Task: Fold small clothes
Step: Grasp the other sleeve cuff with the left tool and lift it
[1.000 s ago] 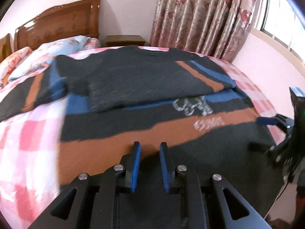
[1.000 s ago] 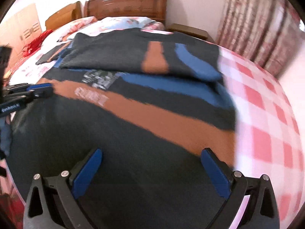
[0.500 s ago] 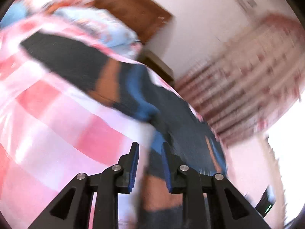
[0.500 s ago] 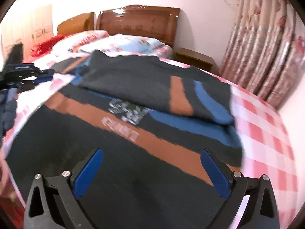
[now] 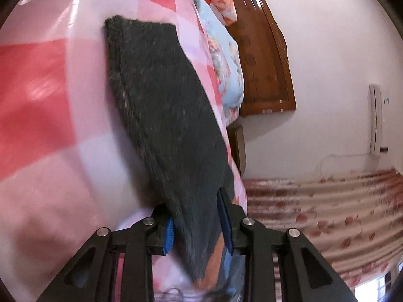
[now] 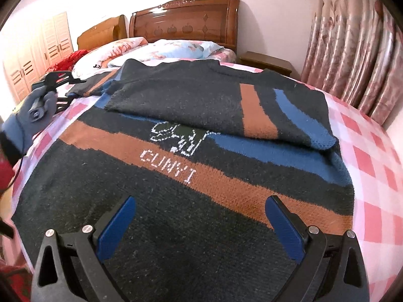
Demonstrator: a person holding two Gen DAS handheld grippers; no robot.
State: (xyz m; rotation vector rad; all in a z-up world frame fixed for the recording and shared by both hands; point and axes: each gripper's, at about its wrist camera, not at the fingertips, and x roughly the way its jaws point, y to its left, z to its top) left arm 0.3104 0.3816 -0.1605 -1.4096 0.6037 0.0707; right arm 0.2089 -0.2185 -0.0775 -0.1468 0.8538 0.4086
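My left gripper (image 5: 196, 222) pinches the left sleeve of the dark knitted sweater with orange and blue stripes (image 6: 191, 176) spread on the pink checked bed (image 6: 372, 166), my right gripper (image 6: 201, 226) gapes empty above its hem, so the thick knit may slip out mid-fold.

There was one sweater (image 6: 191, 176) on view, dark with one brown band and one blue band across the chest and one sleeve (image 6: 226, 105) folded over its front; a second sleeve (image 5: 163, 115) lay out to the side. Two tongs were counted: the left tongs (image 5: 196, 229) and the right tongs (image 6: 201, 226), each with two blue pads. One gloved hand (image 6: 30, 118) showed. There was one bed (image 6: 372, 151), two wooden headboards (image 6: 183, 17), one nightstand (image 6: 267, 61), one curtain (image 6: 352, 50), one wardrobe (image 6: 32, 55) and one air conditioner (image 5: 376, 118).
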